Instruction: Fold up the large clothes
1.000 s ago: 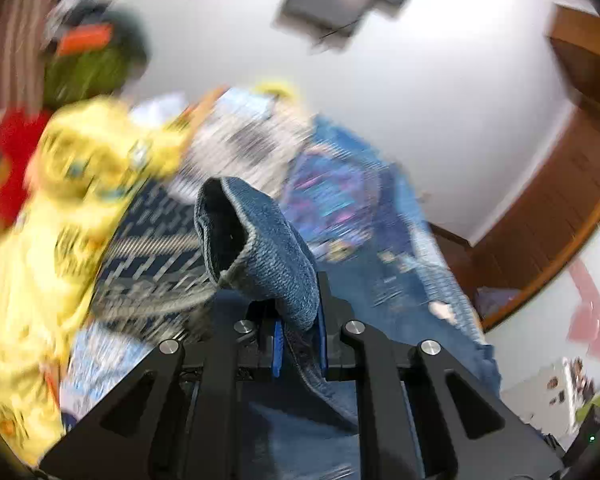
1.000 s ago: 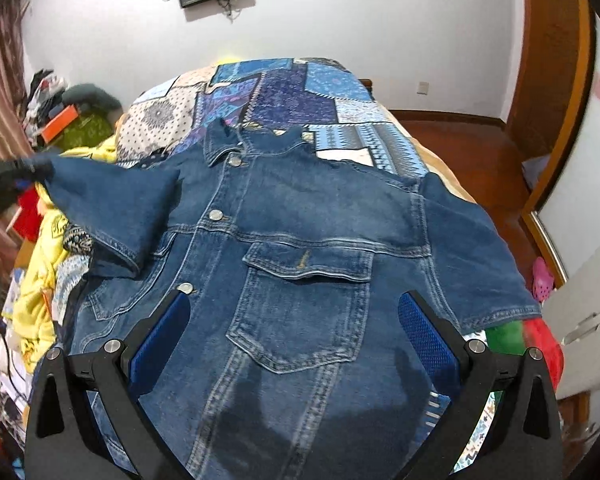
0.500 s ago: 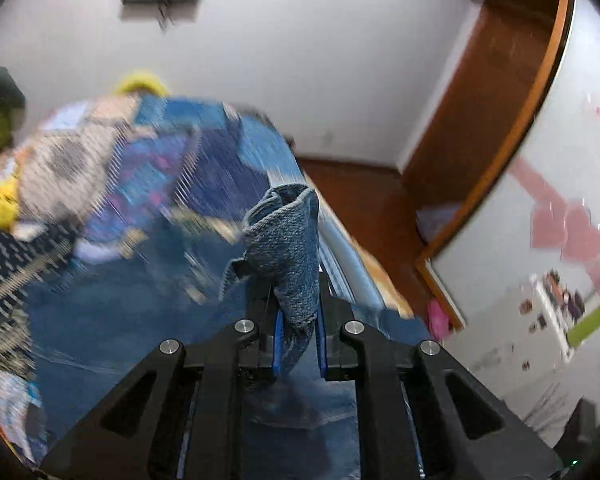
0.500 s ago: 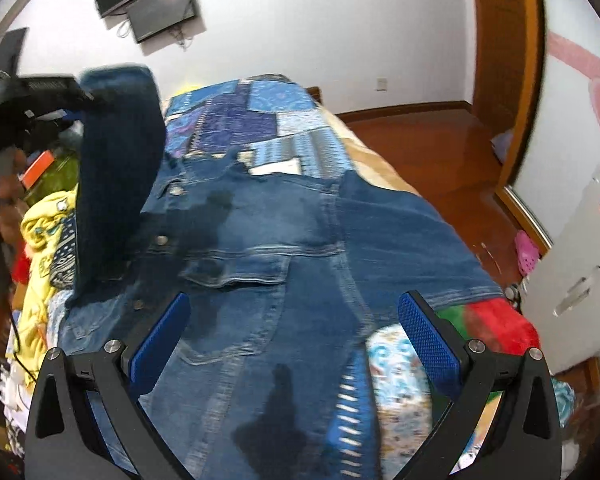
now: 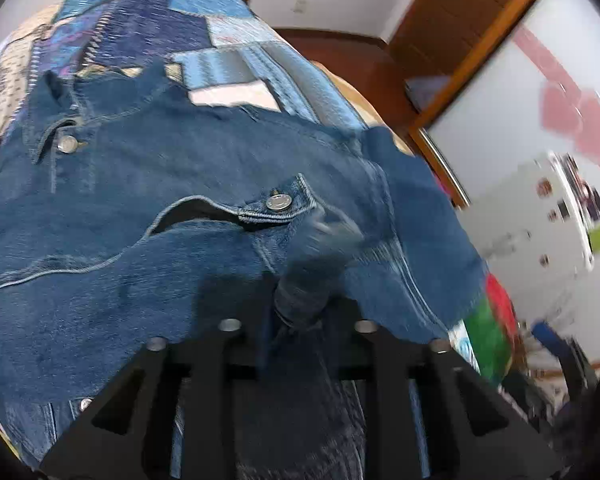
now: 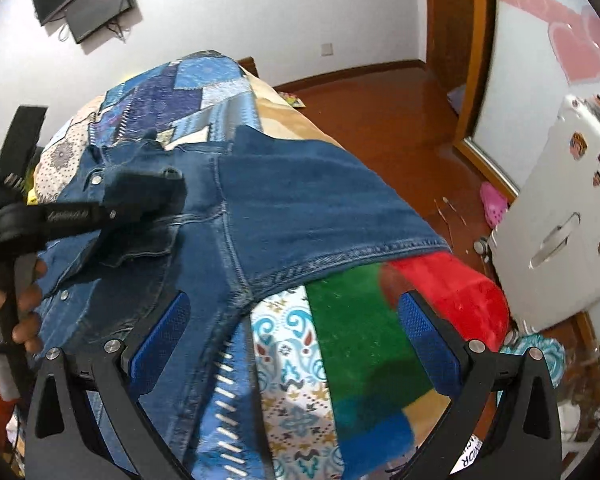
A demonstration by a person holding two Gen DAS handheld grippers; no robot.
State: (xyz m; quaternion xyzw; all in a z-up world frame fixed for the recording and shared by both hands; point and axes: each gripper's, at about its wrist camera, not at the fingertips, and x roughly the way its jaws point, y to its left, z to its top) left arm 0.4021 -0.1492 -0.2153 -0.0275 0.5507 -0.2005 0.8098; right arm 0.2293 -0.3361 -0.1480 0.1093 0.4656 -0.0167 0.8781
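Observation:
A blue denim jacket [image 5: 148,184] lies front-up on the bed, collar at the far end; it also shows in the right wrist view [image 6: 300,192]. My left gripper [image 5: 300,312] is shut on the jacket's left sleeve [image 5: 312,256] and holds it folded over the jacket's chest, near a pocket button. In the right wrist view the left gripper [image 6: 140,200] shows over the chest with the sleeve in it. My right gripper [image 6: 292,332] is open and empty, low over the bed's near right side, beside the jacket's right sleeve hem [image 6: 360,252].
The bed has a patchwork quilt [image 6: 188,92] and a red, green and patterned blanket [image 6: 380,320]. A white cabinet [image 6: 560,220] stands right of the bed on the wooden floor [image 6: 380,112]. A dark screen [image 6: 84,4] hangs on the far wall.
My left gripper has carried the sleeve from high on the left down and across onto the jacket's chest. My right gripper has swung right toward the bed's right edge.

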